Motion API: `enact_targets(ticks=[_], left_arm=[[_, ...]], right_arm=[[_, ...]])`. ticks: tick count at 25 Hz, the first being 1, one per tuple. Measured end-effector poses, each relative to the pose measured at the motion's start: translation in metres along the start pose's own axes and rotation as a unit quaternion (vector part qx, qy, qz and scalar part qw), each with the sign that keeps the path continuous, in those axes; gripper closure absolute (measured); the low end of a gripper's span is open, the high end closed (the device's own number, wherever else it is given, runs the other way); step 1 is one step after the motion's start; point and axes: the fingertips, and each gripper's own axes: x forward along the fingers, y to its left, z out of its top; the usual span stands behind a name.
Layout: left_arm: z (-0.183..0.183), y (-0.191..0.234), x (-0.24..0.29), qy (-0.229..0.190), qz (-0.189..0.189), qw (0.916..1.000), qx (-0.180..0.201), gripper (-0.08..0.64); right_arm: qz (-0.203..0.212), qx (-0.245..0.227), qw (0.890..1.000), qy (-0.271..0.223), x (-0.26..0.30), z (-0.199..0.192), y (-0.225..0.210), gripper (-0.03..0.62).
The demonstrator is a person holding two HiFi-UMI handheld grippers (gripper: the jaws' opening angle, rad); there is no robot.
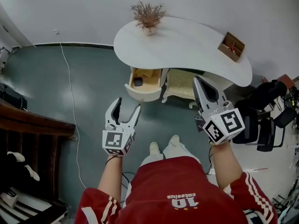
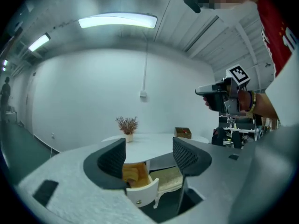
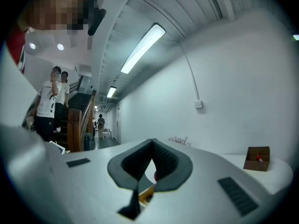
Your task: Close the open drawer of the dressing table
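Note:
The white dressing table stands ahead of me, and its drawer under the left part is pulled out, with a wooden inside and a small dark thing in it. My left gripper hangs open just in front of the drawer, apart from it and with nothing between its fingers. In the left gripper view the drawer front and its knob show between the wide jaws of the left gripper. My right gripper is shut and empty, over the cushioned stool; in its own view the right gripper has its tips touching.
A dried plant in a pot and a wooden box sit on the table top. A white cable runs across the floor at the left. A dark wooden stair rail is at the left, black chairs at the right. People stand by the stairs.

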Motion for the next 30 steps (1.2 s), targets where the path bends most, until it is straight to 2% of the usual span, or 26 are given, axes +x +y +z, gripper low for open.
enact_targets(ticks=[6, 11, 17, 20, 24, 30], left_arm=[[-0.090, 0.003, 0.030, 0.065, 0.026, 0.9976, -0.005, 0.247], [-0.149, 0.003, 0.053, 0.096, 0.032, 0.9947, -0.018, 0.258], [-0.215, 0.007, 0.079, 0.127, 0.035, 0.9909, -0.029, 0.266], [-0.253, 0.015, 0.096, 0.152, 0.045, 0.9869, -0.032, 0.276], [-0.305, 0.020, 0.114, 0.179, 0.053, 0.9808, -0.056, 0.276], [-0.356, 0.026, 0.141, 0.216, 0.054, 0.9729, -0.062, 0.280]], right_arm=[[-0.009, 0.008, 0.999, 0.030, 0.006, -0.047, -0.024, 0.586], [-0.005, 0.015, 0.999, 0.040, 0.023, -0.083, -0.042, 0.586], [0.019, 0.048, 0.996, 0.078, 0.040, -0.160, -0.049, 0.587], [0.030, 0.060, 0.992, 0.104, 0.050, -0.201, -0.055, 0.587], [0.040, 0.069, 0.988, 0.130, 0.062, -0.244, -0.065, 0.586], [0.026, 0.091, 0.984, 0.149, 0.068, -0.286, -0.084, 0.586]])
